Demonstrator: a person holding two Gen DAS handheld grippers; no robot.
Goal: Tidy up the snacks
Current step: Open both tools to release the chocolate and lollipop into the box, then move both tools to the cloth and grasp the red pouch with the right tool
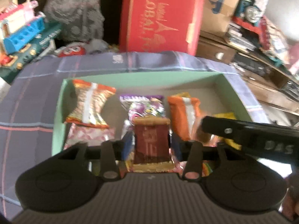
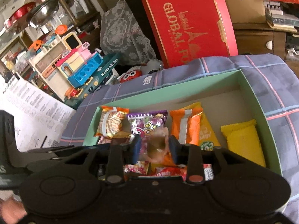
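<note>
- Snacks lie in a shallow green tray (image 2: 196, 85) set on a plaid purple cloth (image 2: 271, 78) in a cluttered room.
- Behind the tray stand a red box (image 2: 186, 18), a lace cover (image 2: 123, 31) and a toy kitchen (image 2: 74, 63).
- Left gripper (image 1: 151, 143) stands released, its jaws apart from the brown-and-gold packet (image 1: 150, 140) between them.
- Right gripper (image 2: 155, 145) straddles a clear wrapped sweet (image 2: 157, 147); I cannot tell whether it grips.
- Orange packet (image 2: 185, 125) and yellow packet (image 2: 241, 141) look crinkly and flat.
</note>
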